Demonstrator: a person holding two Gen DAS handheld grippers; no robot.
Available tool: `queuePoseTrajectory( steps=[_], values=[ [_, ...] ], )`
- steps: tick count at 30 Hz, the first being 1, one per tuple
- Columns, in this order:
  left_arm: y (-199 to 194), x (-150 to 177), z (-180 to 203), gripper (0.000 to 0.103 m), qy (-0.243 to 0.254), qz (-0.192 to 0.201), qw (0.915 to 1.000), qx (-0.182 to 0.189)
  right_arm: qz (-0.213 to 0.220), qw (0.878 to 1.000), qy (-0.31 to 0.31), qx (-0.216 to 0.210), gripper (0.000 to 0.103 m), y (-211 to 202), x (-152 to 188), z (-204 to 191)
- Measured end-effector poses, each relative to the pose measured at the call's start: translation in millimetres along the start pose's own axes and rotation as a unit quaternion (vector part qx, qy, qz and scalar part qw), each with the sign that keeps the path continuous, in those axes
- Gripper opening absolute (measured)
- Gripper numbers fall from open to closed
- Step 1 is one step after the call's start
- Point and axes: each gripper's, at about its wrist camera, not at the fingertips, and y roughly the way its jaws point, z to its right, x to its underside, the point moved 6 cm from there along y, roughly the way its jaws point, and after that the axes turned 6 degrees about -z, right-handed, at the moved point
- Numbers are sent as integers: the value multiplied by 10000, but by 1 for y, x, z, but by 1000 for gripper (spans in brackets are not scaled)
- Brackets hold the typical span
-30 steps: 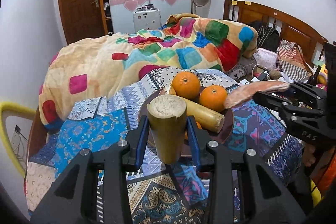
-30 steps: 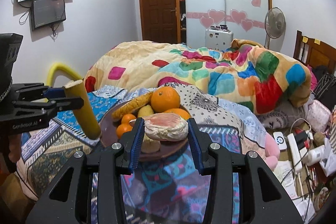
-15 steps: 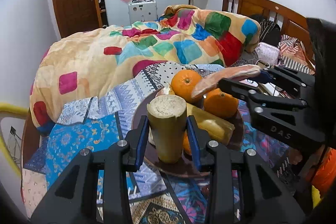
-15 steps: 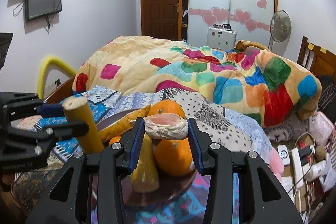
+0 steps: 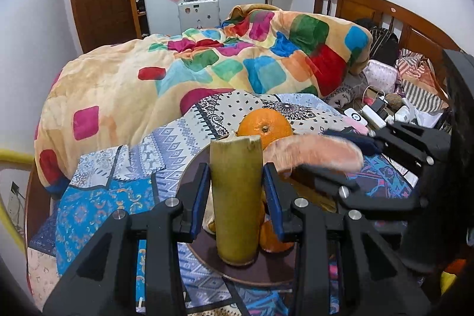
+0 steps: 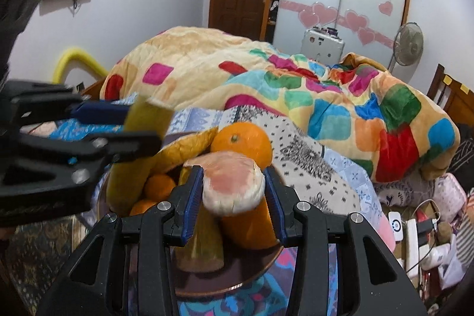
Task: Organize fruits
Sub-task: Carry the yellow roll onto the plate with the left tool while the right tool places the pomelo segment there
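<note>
My left gripper (image 5: pixel 237 194) is shut on a yellow-green sugarcane piece (image 5: pixel 235 197), held upright over the near edge of a dark round plate (image 5: pixel 251 274). My right gripper (image 6: pixel 234 197) is shut on a pink pomelo wedge (image 6: pixel 234 188), just above the same plate (image 6: pixel 237 277). The plate holds oranges (image 5: pixel 265 126), another cane piece (image 6: pixel 204 239) and a yellow fruit (image 6: pixel 183 150). The wedge (image 5: pixel 314 156) and the right gripper show to the right in the left wrist view; the cane (image 6: pixel 139 150) and the left gripper show to the left in the right wrist view.
The plate sits on a bed with patterned blue sheets (image 5: pixel 97 206). A bunched colourful quilt (image 5: pixel 207 64) lies behind. Chargers and clutter (image 6: pixel 414 227) lie to the right by the wooden headboard (image 5: pixel 385 11). A yellow tube (image 6: pixel 77 61) is at left.
Both grippers have closed in on the plate. The pomelo wedge has dropped lower over the fruit pile, and the cane now stands over the plate's near edge.
</note>
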Motion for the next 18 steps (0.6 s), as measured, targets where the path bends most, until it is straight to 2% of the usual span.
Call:
queuePoseTrajectory(
  steps=[8,15,18],
  values=[
    [12,3,2,36,-46,-112,9998,136,2,9997,-211,86,39,0,7,-7],
    [11,7,4,37,-22,-186,9998,96,-49,9999,1,-91,39,-3,9,-5],
    [-2,9,4,37,-31,-76,10000,34,-6,10000,54,-81,39,-11,9,-5]
  ],
)
